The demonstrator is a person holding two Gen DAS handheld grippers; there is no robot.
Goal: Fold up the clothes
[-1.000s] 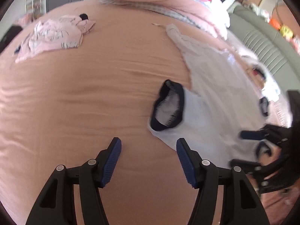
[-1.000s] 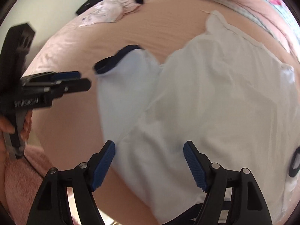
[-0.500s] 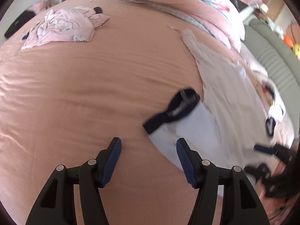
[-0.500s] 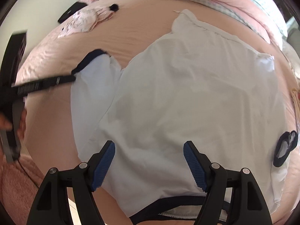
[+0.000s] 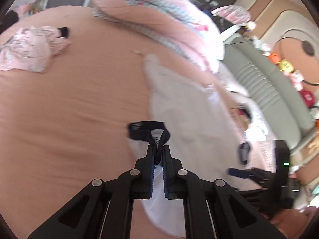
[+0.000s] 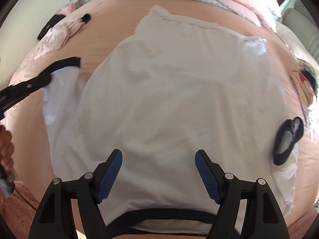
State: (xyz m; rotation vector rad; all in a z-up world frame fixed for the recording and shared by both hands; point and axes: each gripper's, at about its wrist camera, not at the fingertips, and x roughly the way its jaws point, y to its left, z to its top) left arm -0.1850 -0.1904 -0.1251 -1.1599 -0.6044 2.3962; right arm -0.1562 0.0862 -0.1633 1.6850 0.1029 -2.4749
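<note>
A white shirt point(image 6: 175, 91) with dark blue trim lies spread on the bed point(image 5: 65, 107), which has a peach sheet. Its collar is the nearest part of the shirt to the right gripper point(image 6: 158, 176), and its hem lies on the far side.

The left gripper point(image 5: 158, 154) is closed on the dark cuff point(image 5: 147, 129) of the shirt's left sleeve point(image 6: 59, 91). The cuff is bunched between the fingers point(image 5: 150, 157), with white sleeve cloth trailing down through the narrow gap behind them. In the right wrist view this gripper reaches in from the left of the shirt and meets the sleeve at its dark band.

The right gripper hovers over the shirt near the collar point(image 6: 165, 214). Its blue fingers point(image 6: 109, 175) stand wide apart with nothing between them, white cloth showing beneath; I cannot tell whether the tips touch the cloth.

The shirt's other sleeve cuff point(image 6: 287, 139) lies at the right side of the shirt, dark and curled. Beyond the shirt's hem a rolled pink quilt point(image 5: 159, 20) lies along the bed. A crumpled pink garment point(image 5: 28, 49) lies well apart from the shirt, on the far left of the bed.

Both views are blurred. The collar is partly hidden by the right gripper's frame and cut off at the bottom edge. Part of a hand point(image 6: 7, 147) shows at the left edge of the right wrist view. A patterned thing to the right of the shirt is too blurred to make out.
</note>
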